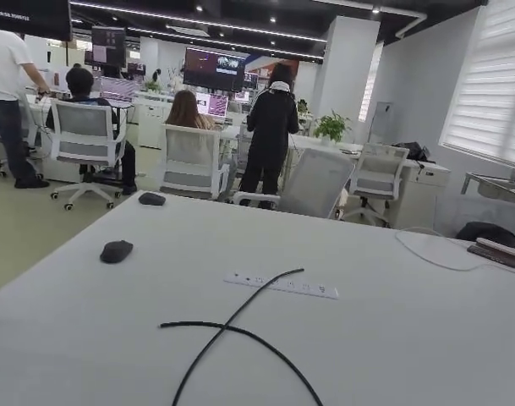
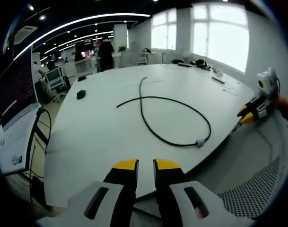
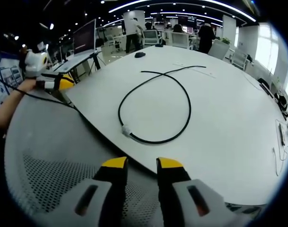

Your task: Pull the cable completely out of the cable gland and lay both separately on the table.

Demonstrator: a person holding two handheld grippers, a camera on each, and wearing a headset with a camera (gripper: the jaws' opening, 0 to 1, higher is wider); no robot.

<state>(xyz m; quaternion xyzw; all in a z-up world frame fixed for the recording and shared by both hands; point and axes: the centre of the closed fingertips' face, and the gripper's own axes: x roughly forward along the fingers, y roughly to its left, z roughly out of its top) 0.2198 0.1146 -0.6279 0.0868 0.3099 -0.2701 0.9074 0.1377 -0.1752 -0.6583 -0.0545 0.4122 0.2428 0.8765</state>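
A black cable (image 1: 255, 296) lies on the white table (image 1: 392, 338), crossing over itself in a loose loop (image 2: 155, 97) (image 3: 188, 109). Its near end carries a small pale cable gland (image 2: 199, 142) (image 3: 126, 129), resting close to the table's front edge. My left gripper (image 2: 146, 164) hangs below that edge, its yellow-tipped jaws close together and holding nothing. My right gripper (image 3: 142, 163) is also off the table, jaws a narrow gap apart and holding nothing. Each gripper appears in the other's view, the right gripper (image 2: 248, 113) and the left gripper (image 3: 63, 82), held by a hand beside the table.
A white power strip (image 1: 281, 284) lies beyond the loop. Two dark mouse-like objects (image 1: 116, 251) (image 1: 151, 199) sit at the left. A thin white cord and flat items (image 1: 494, 249) lie far right. A mesh chair seat (image 3: 54, 179) is under the grippers. People and office chairs (image 1: 194, 161) stand behind.
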